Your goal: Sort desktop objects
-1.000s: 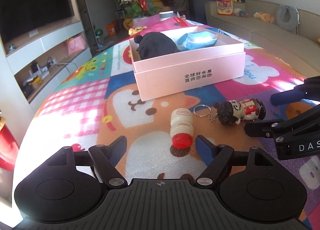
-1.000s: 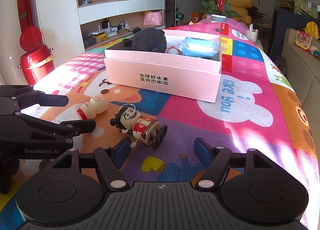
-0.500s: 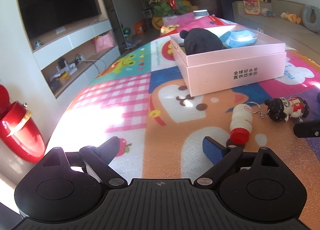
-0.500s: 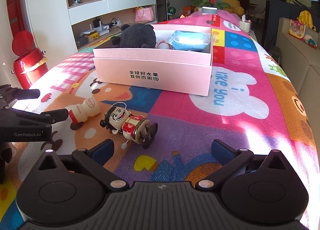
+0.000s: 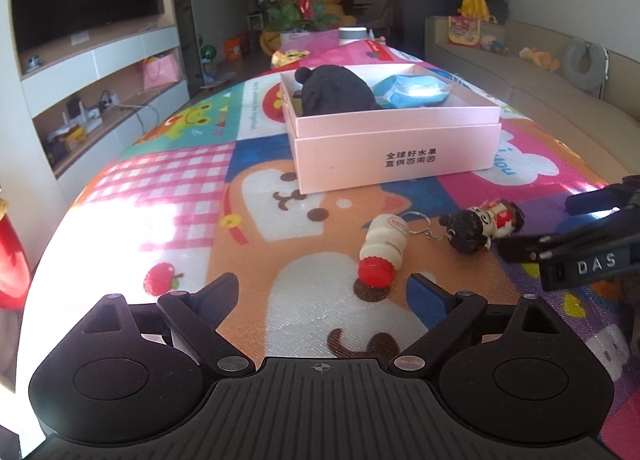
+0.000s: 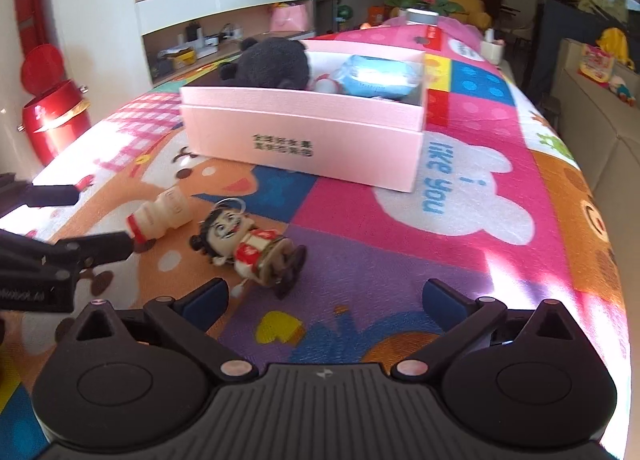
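A small white bottle with a red cap (image 5: 382, 250) lies on the colourful mat, cap toward me, just ahead of my open left gripper (image 5: 326, 296); it also shows in the right wrist view (image 6: 160, 216). A cartoon figurine keychain (image 5: 480, 228) lies to its right; in the right wrist view the figurine (image 6: 250, 248) is just ahead of my open right gripper (image 6: 326, 302), nearer its left finger. A pink box (image 5: 396, 140) behind them holds a black plush (image 5: 336, 92) and a blue packet (image 5: 414, 90). Both grippers are empty.
The right gripper's fingers (image 5: 520, 250) reach in at the left wrist view's right edge. The left gripper's fingers (image 6: 96, 248) show at the right wrist view's left. A red bin (image 6: 52, 120) stands off the table's left. A sofa (image 5: 560, 100) runs along the right.
The left gripper swung left and then back toward the bottle, opening wider. The right gripper opened wider and moved closer to the figurine.
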### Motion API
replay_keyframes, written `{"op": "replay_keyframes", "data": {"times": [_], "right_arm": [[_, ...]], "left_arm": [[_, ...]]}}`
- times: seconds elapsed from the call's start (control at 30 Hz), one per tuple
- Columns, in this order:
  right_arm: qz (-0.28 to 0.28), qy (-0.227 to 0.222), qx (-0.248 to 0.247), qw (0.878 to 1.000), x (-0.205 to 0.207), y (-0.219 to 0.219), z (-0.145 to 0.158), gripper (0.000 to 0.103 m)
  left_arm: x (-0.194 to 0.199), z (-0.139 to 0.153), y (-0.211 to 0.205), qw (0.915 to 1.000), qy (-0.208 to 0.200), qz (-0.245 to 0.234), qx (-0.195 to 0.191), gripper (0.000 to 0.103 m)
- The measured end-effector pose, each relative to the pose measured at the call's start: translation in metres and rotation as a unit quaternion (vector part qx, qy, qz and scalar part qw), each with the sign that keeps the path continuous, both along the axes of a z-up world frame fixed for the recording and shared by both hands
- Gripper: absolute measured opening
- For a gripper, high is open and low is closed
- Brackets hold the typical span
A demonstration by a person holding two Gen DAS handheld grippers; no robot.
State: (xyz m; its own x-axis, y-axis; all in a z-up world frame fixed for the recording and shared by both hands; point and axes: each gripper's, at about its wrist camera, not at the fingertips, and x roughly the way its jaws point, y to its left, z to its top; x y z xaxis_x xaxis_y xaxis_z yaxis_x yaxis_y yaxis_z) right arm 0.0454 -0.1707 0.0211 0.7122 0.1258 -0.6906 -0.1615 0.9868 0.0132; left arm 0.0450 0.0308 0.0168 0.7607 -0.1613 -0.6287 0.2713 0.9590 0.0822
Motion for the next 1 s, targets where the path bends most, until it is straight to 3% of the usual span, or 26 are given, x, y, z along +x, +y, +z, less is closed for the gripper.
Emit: {"op": "replay_keyframes", "data": {"times": [0.13,0.47,0.57,0.7,0.87,1.0], "right_arm": [[-0.055,-0.010,-0.004,0.998,0.001,-0.008,0.000,0.101],[-0.037,-0.002,-0.003,0.999,0.001,-0.005,-0.002,0.103],[-0.036,-0.002,-0.003,0.999,0.002,-0.005,-0.002,0.103],[-0.034,-0.001,-0.001,0.999,0.002,-0.005,-0.002,0.103],[-0.032,-0.001,0.001,0.999,0.002,-0.005,-0.002,0.103],[-0.032,-0.001,0.001,0.999,0.001,-0.005,-0.002,0.103]], "left_arm": [[0.000,-0.003,-0.008,0.9999,-0.001,-0.002,0.015,0.095],[0.025,-0.004,0.007,0.9945,-0.036,0.040,0.090,0.095],[0.026,-0.001,0.020,0.9965,-0.028,0.046,0.063,0.095],[0.018,0.003,0.025,0.9997,-0.004,-0.001,-0.023,0.094],[0.015,-0.001,-0.003,0.9987,-0.002,-0.041,-0.029,0.083],[0.019,-0.005,-0.021,0.9990,0.007,-0.036,-0.023,0.073]]}}
